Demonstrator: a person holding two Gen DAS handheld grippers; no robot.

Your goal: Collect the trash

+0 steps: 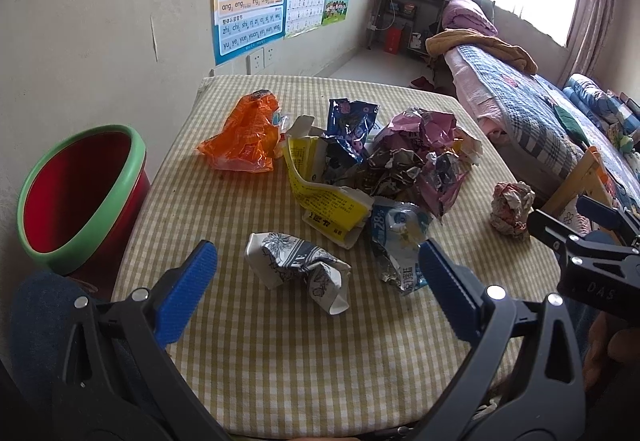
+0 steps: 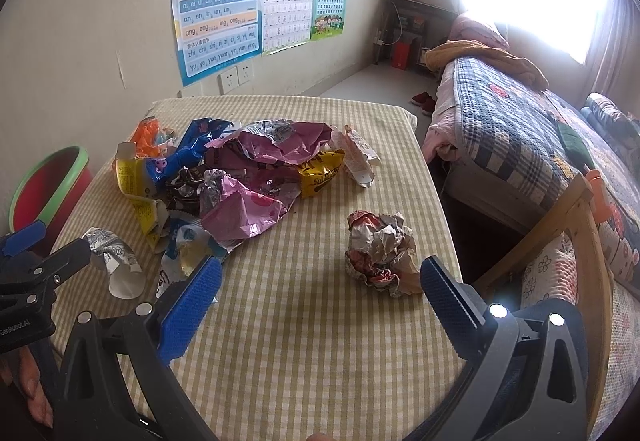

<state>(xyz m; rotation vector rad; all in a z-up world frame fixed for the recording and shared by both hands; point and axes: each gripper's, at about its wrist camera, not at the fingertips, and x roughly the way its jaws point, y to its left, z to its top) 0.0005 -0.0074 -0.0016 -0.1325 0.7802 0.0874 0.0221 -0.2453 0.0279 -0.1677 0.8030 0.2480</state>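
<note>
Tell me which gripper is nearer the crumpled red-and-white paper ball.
Right. The right gripper has the paper ball just ahead between its open jaws; the left gripper is off to the ball's left.

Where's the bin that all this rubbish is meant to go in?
The red bin with the green rim stands off the table's left edge, against the wall, nearest the orange wrapper; the right wrist view shows it far left.

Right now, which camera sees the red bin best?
The left wrist view: the red bin shows its whole green rim and red inside, beside the table. The right wrist view catches only part of it at the left edge.
</note>
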